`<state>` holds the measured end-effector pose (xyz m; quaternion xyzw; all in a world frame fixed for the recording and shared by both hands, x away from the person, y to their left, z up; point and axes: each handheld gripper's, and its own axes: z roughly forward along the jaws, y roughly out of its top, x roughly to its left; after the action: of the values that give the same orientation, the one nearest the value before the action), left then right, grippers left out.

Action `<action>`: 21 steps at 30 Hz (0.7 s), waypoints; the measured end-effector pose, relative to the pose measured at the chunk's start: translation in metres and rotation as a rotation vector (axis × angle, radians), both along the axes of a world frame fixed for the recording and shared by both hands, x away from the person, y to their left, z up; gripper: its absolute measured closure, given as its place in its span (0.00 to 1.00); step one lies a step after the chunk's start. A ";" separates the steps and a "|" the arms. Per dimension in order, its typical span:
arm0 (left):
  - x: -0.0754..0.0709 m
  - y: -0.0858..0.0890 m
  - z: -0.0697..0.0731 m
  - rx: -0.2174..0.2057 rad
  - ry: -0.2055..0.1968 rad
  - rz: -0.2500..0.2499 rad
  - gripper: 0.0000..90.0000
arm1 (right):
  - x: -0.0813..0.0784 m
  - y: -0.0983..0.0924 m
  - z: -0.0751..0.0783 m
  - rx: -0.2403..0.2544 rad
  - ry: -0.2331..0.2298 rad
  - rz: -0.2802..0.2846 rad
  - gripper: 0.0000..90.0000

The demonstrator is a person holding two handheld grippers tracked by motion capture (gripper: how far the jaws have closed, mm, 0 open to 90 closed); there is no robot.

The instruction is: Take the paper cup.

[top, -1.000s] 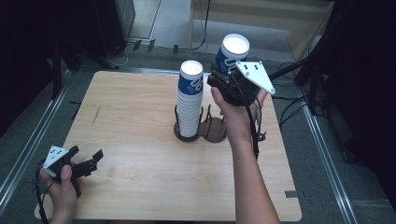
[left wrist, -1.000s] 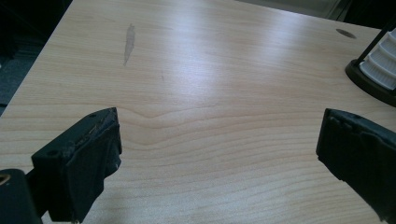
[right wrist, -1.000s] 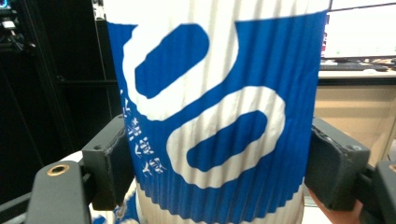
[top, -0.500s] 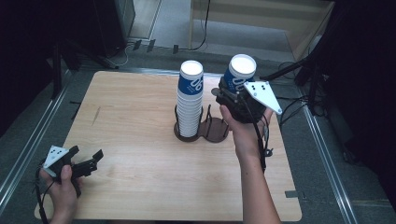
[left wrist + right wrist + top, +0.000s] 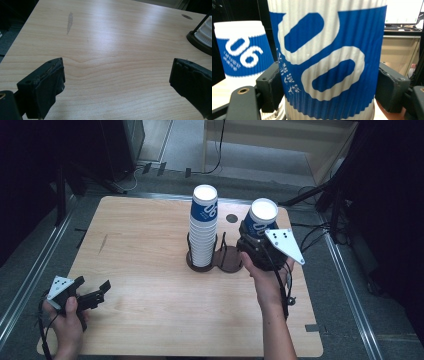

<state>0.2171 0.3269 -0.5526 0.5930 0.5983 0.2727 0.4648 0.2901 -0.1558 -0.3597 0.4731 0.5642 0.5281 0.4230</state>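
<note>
A tall stack of blue-and-white paper cups (image 5: 203, 227) stands upside down in the left ring of a dark double holder (image 5: 231, 261) at the table's middle. My right gripper (image 5: 252, 242) is shut on a single upside-down blue-and-white cup (image 5: 261, 218), held just right of the stack, above the holder's right ring. In the right gripper view that cup (image 5: 329, 62) sits pressed between both pads, with the stack (image 5: 242, 52) behind at left. My left gripper (image 5: 97, 292) rests open near the table's front left corner; its jaws (image 5: 117, 85) stand wide over bare wood.
The wooden table (image 5: 140, 250) has a dark streak (image 5: 102, 244) at left and a round hole (image 5: 231, 218) behind the holder. Metal rails run along both sides. Cables (image 5: 320, 237) lie on the floor at right. The stack's base (image 5: 201, 37) shows at the left gripper view's edge.
My right gripper has carried the single cup downward and toward me, from above and behind the stack to beside it. The left hand has stayed where it was.
</note>
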 end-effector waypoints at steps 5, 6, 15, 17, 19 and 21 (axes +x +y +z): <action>0.000 -0.001 0.000 0.006 0.002 0.001 0.01 | -0.010 -0.004 -0.017 -0.012 0.020 0.002 0.23; 0.000 -0.001 0.000 0.007 0.003 0.001 0.01 | -0.011 -0.004 -0.019 -0.015 0.022 0.003 0.23; 0.000 -0.004 0.001 0.030 0.004 0.005 0.01 | -0.025 -0.011 -0.051 -0.029 0.051 0.019 0.23; 0.000 -0.004 0.001 0.036 0.002 0.005 0.01 | -0.028 -0.012 -0.057 -0.039 0.056 0.024 0.23; -0.001 -0.005 0.001 0.047 0.004 0.002 0.01 | -0.032 -0.015 -0.062 -0.057 0.051 0.029 0.23; -0.001 -0.006 0.001 0.052 -0.001 0.007 0.01 | -0.035 -0.017 -0.066 -0.061 0.052 0.036 0.23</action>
<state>0.2165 0.3206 -0.5519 0.6026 0.5928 0.2901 0.4487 0.2553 -0.1731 -0.4258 0.4633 0.5993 0.5058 0.4127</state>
